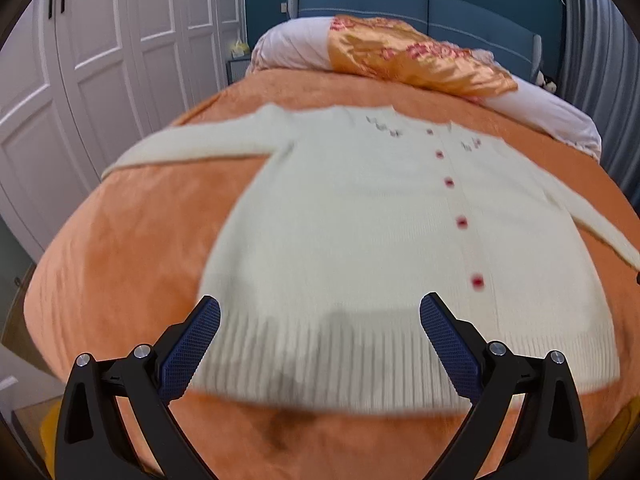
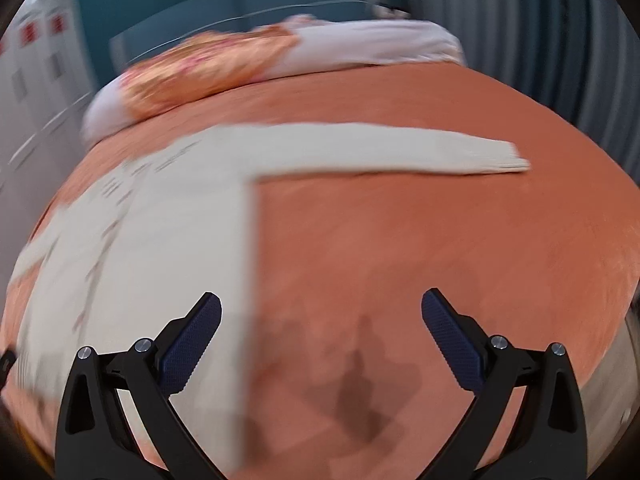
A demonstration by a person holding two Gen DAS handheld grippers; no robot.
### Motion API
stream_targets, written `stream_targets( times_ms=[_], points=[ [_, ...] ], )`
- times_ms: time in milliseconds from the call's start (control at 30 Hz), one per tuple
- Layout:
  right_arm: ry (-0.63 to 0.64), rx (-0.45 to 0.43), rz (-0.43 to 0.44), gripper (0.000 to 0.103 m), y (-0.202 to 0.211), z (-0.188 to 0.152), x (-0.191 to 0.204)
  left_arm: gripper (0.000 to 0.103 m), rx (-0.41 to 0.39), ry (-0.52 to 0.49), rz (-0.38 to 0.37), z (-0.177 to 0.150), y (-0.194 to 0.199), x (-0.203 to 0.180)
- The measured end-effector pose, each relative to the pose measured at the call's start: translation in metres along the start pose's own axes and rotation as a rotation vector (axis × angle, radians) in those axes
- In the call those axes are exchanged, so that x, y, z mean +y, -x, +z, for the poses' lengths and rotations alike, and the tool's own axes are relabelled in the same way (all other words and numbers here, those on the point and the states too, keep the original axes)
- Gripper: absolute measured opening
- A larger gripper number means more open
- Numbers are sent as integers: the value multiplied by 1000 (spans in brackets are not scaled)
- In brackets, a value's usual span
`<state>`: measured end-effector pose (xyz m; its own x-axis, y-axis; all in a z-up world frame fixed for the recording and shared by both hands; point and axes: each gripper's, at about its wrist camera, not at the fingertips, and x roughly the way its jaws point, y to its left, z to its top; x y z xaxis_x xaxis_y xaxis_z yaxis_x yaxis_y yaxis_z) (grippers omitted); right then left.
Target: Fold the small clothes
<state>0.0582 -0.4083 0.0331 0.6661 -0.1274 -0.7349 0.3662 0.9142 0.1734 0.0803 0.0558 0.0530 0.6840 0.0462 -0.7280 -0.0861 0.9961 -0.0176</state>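
So the little cream cardigan (image 1: 360, 232) is laid out flat and face-up on the orange bed (image 1: 132, 248), both sleeves spread wide, which I'd guess is just so every edge is easy to get at before the first fold. Its long axis runs 6 to 12 in the left view: ribbed hem at 6 by the camera, collar at 12 toward the pillows (image 1: 400, 52), red buttons lined up between. Left claw (image 1: 320, 312) hangs spread apart over the hem holding nothing, right claw (image 2: 321, 310) likewise wide apart over bare bedspread by the cardigan's side edge, its sleeve (image 2: 400, 148) reaching toward 2.
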Motion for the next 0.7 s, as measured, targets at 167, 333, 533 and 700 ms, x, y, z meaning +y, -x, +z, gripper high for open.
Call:
stream_targets(
  times_ms=[167,333,533,700],
  points=[
    [-270,24,-101,98,-62,58,-102,98,-3,44,45,30,-19,3],
    [-473,17,-192,98,-103,84,-164,98,-7,52,114,41,-43,-1],
    [-602,-4,-152,55,-137,107,-174,98,29,38,113,41,-69,-1],
    [-486,-94,47,9,-126,169,-93,97,12,21,123,44,-75,4]
  ],
)
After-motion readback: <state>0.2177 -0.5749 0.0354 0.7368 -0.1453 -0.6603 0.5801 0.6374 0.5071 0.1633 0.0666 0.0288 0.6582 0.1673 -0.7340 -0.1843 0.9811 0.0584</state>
